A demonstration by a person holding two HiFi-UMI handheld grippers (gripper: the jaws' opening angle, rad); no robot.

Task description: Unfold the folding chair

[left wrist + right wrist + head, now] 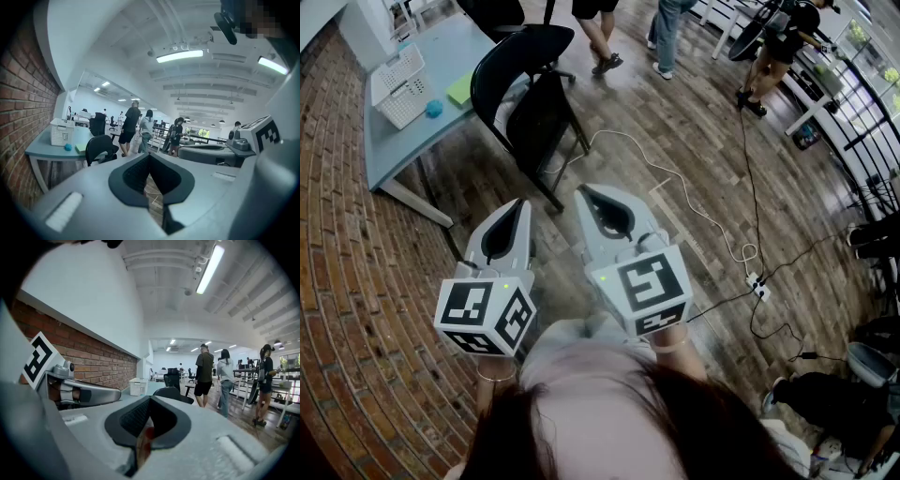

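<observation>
Status: the task looks not started. The folding chair (530, 89) is black and stands at the far centre, just right of the grey-blue table (403, 150). It reads as collapsed, seat and back stacked close over the legs, but the head view is steep, so that's a judgement. Nothing is touching it.

Left gripper (521, 206): jaws together, nothing between the pads. Right gripper (584, 193): same, closed and empty. Both are held near the person's body, side by side, pointing roughly toward the chair and well apart from it.

Left to do: all of it. Close the gap, open the tongs, get a hold on the seat or back, then spread the frame until the seat drops flat. A white cable (675, 183) runs across the floor just right of the chair, a possible snag on approach.

Writing: none legible. There are only black-and-white square markers on the gripper cubes (486, 314). No brand or label is visible on the chair, the white basket (398, 84) on the table, or the power strip (757, 284) on the floor at right
</observation>
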